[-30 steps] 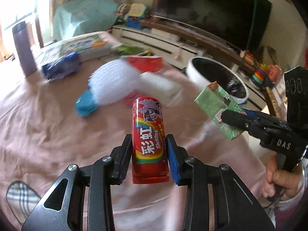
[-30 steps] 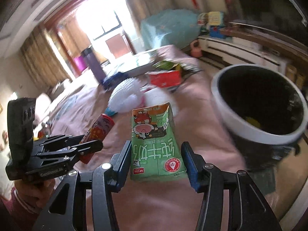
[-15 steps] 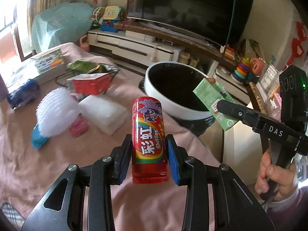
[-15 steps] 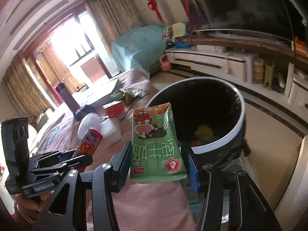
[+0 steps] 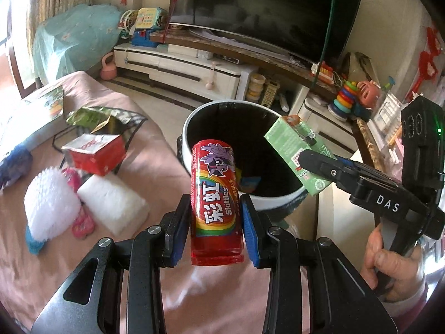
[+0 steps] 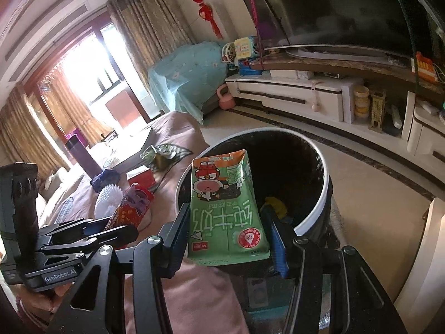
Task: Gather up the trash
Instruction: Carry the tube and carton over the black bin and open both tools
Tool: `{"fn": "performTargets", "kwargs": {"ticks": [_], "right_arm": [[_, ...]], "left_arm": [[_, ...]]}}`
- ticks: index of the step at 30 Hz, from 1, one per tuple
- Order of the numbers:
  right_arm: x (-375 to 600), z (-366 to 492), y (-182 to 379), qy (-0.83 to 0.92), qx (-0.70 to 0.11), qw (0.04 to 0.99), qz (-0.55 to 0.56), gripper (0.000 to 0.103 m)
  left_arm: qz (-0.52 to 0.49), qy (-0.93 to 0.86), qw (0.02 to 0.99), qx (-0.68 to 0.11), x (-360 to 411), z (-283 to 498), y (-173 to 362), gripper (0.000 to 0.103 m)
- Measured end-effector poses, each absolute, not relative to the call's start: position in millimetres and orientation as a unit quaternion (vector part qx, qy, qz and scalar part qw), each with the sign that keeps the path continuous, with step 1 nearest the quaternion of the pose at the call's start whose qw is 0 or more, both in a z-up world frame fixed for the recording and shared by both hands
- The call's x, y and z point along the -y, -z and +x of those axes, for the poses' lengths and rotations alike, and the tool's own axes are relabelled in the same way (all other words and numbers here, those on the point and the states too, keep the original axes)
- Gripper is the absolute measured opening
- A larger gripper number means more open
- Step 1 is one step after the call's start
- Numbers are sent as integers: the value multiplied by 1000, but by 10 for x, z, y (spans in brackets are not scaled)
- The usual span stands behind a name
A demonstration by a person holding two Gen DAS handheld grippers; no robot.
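Red Skittles tube stands clamped upright in the left gripper fingers, at the bin's near rim. Green milk carton, pinched by the right gripper, hangs over the opening. Best carry both past the rim, above the black liner, before letting go, clear of the bench's pink cloth edge.

TV on wall | white low cabinet | curtained bright window | pale floor

The candy tube looks glossy plastic, the green carton smooth printed card, the bin shiny-rimmed, the pink cover soft matt cloth.
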State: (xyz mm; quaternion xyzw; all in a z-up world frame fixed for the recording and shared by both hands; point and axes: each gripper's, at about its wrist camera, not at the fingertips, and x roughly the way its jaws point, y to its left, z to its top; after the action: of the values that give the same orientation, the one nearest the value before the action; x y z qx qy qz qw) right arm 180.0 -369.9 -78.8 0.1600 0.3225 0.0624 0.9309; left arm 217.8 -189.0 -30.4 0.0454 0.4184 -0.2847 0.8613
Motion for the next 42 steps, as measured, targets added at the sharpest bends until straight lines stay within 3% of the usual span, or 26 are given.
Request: {"fn": "performTargets", "kwargs": {"ticks": [42], "right_arm": [[4119,2230,842,-42,-352,921,160,51]], "left_arm": [[81,283,847,-443,2546,2644,420,34]]}}
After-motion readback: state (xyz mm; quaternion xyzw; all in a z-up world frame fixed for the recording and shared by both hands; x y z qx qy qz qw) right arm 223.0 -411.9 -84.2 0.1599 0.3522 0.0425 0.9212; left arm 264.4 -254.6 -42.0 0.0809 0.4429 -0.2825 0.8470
